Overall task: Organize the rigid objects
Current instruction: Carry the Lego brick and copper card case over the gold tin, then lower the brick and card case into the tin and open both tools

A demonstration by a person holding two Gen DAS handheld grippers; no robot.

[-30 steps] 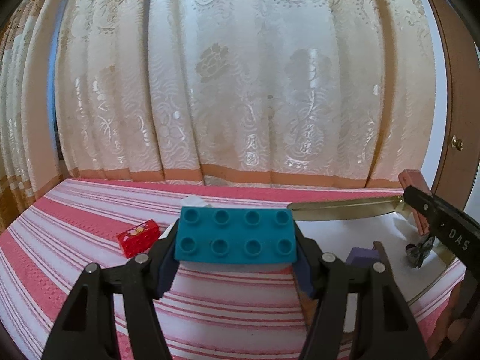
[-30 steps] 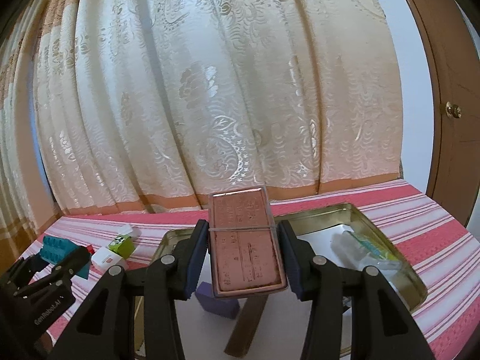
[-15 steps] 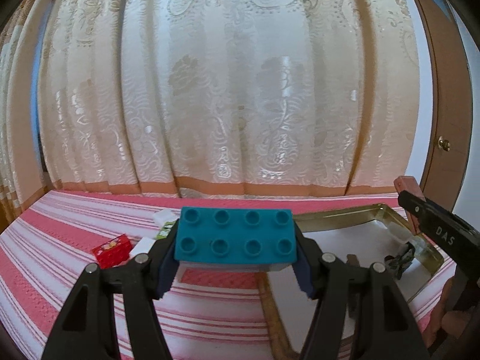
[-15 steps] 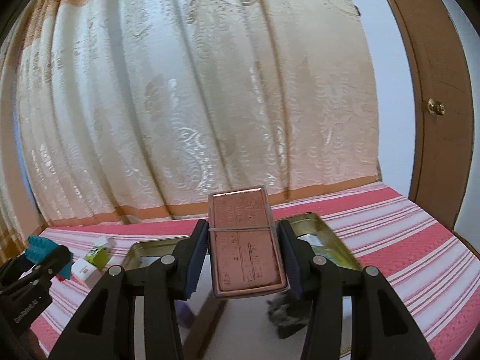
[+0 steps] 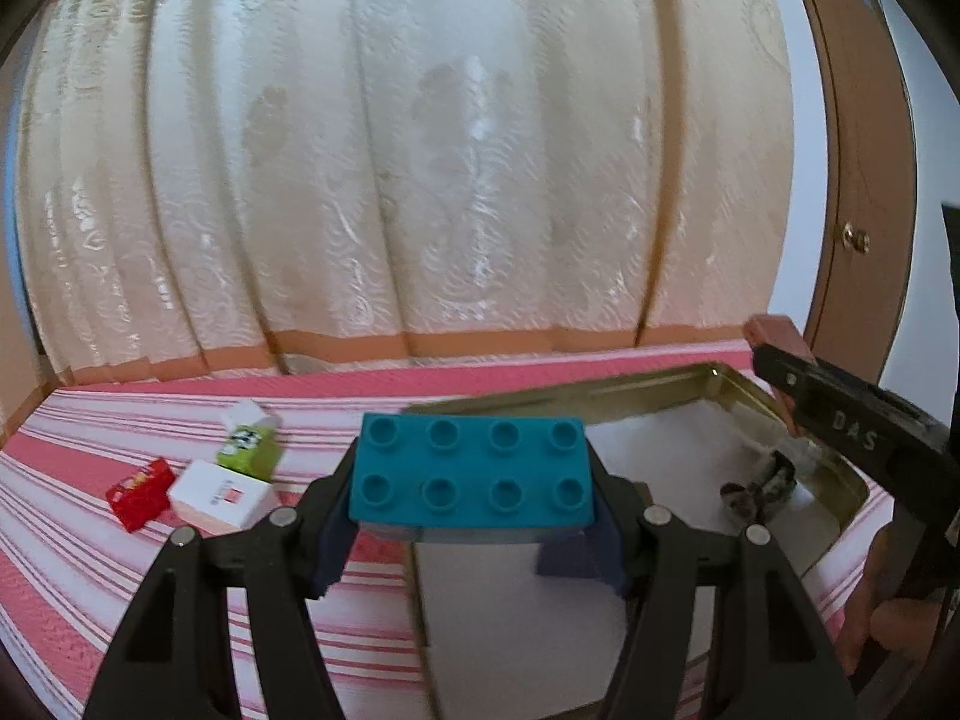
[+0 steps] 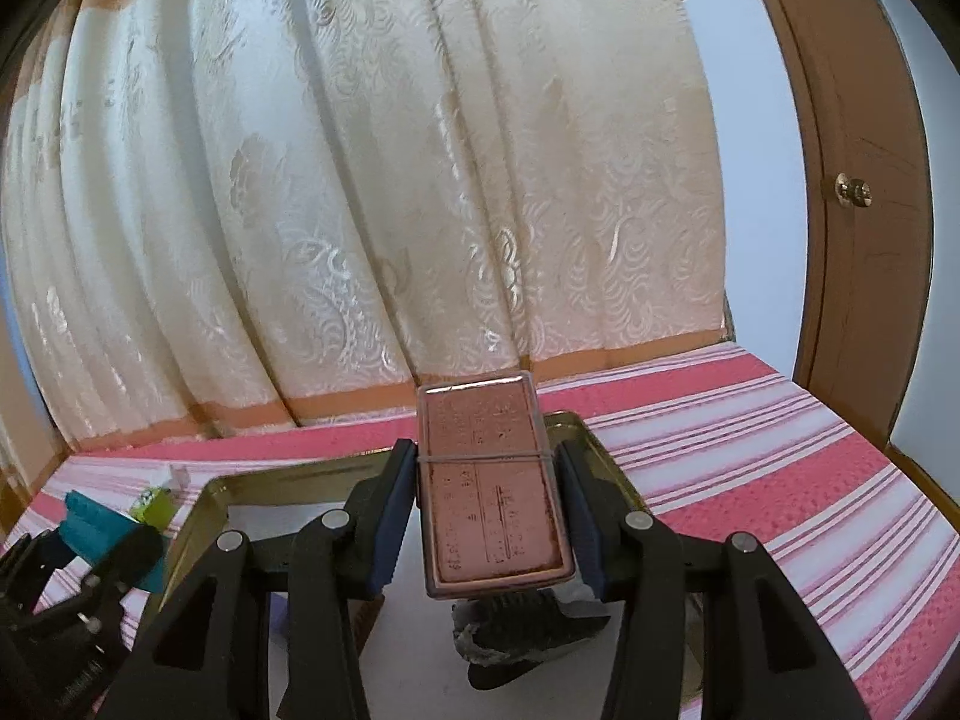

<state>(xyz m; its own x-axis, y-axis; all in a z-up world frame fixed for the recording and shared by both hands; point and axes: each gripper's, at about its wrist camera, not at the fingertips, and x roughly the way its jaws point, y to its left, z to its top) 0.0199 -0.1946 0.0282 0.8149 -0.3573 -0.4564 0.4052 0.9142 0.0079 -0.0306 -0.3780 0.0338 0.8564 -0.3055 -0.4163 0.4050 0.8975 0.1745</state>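
My left gripper point(image 5: 474, 516) is shut on a teal studded building brick point(image 5: 471, 474), held level just over the near left edge of a gold metal tin point(image 5: 600, 399) with a white floor. My right gripper point(image 6: 489, 516) is shut on a flat copper-coloured case point(image 6: 492, 498) above that same tin point(image 6: 282, 477). A dark crumpled object point(image 6: 528, 630) lies in the tin under the case. The right gripper also shows at the right edge of the left wrist view point(image 5: 780, 369), and the left gripper with its brick point(image 6: 102, 531) at the lower left of the right wrist view.
On the pink and white striped cloth point(image 5: 120, 570), left of the tin, lie a red box point(image 5: 139, 492), a white box point(image 5: 223, 495) and a green and white box point(image 5: 249, 444). A cream patterned curtain point(image 5: 420, 150) hangs behind. A brown door point(image 6: 864, 192) stands at the right.
Both grippers have swung rightward, so the tin and small boxes slid left in both views. The red box is joined by the white and green ones in the left wrist view. Grips are unchanged.
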